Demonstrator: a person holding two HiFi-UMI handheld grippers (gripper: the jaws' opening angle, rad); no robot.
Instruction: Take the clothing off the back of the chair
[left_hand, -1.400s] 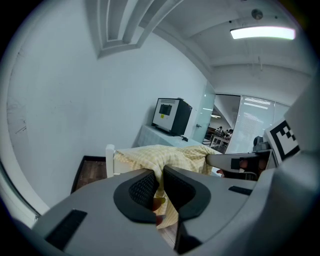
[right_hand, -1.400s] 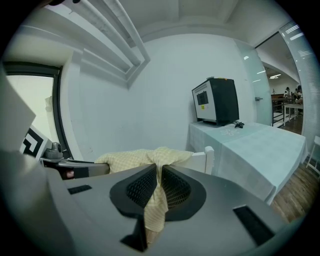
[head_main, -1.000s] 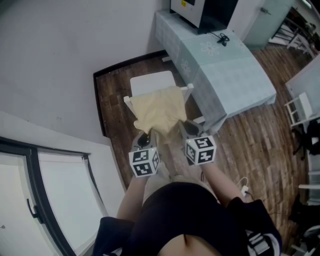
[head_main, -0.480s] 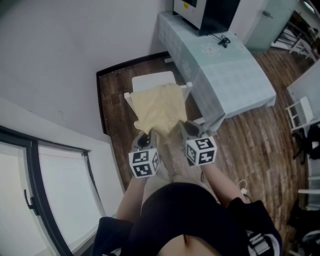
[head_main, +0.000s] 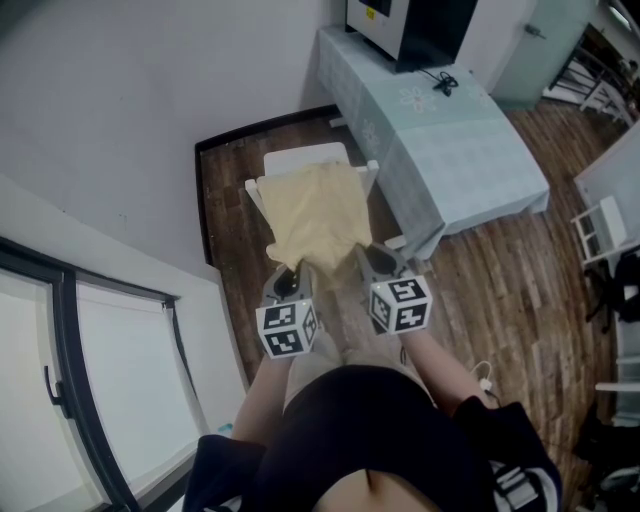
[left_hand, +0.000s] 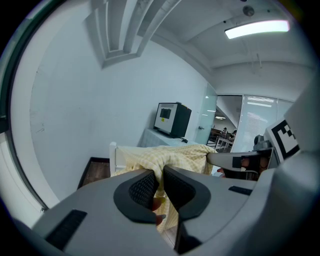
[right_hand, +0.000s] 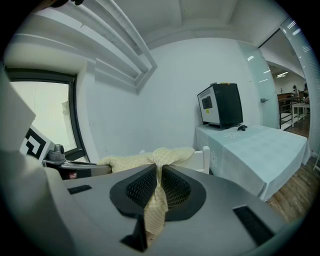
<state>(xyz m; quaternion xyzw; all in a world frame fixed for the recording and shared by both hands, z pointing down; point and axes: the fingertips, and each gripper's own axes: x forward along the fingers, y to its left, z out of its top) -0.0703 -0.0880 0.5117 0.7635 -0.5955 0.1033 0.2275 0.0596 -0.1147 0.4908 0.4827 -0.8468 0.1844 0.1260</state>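
Both my jaws are clamped narrow on the yellow shirt (head_main: 313, 212): left gripper (head_main: 291, 283) and right gripper (head_main: 372, 262) each pinch its near hem. It lies draped over the chair (head_main: 303, 158) back (far edge unseen). Risk — fabric snagging there, tipping the chair or slipping my grip.

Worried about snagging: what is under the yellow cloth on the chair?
The yellow cloth lies over the back of the white chair. Only its two top corners and the seat beyond show; the rail between them is covered, so any catch there cannot be seen.
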